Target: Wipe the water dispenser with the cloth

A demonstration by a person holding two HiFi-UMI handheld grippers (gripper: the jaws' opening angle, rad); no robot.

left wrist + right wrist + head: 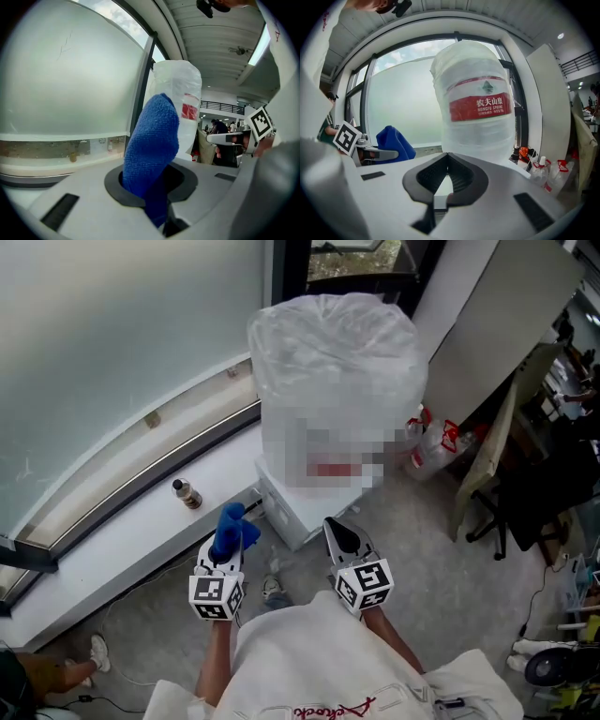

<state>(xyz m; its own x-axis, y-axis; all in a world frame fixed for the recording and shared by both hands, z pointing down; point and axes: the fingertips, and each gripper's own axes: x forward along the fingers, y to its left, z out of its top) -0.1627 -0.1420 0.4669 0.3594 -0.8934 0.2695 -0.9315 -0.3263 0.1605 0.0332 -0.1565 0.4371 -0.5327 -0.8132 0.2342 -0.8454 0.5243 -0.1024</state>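
The water dispenser's white body (289,509) stands ahead of me, topped by a big bottle (333,362) wrapped in clear plastic. That bottle fills the right gripper view (476,108) and shows behind the cloth in the left gripper view (185,93). My left gripper (228,542) is shut on a blue cloth (232,527), which sticks up from its jaws (152,145), just left of the dispenser's base. My right gripper (341,536) hangs in front of the dispenser, shut, with its tips meeting on nothing (447,159). Neither gripper touches the dispenser.
A curved frosted window (112,352) with a white sill runs along the left, and a small brown bottle (187,493) stands on the sill. Spray bottles and a bag (436,444) sit to the right of the dispenser. Beyond them a white board (506,324) leans, with a dark chair (525,512) nearby.
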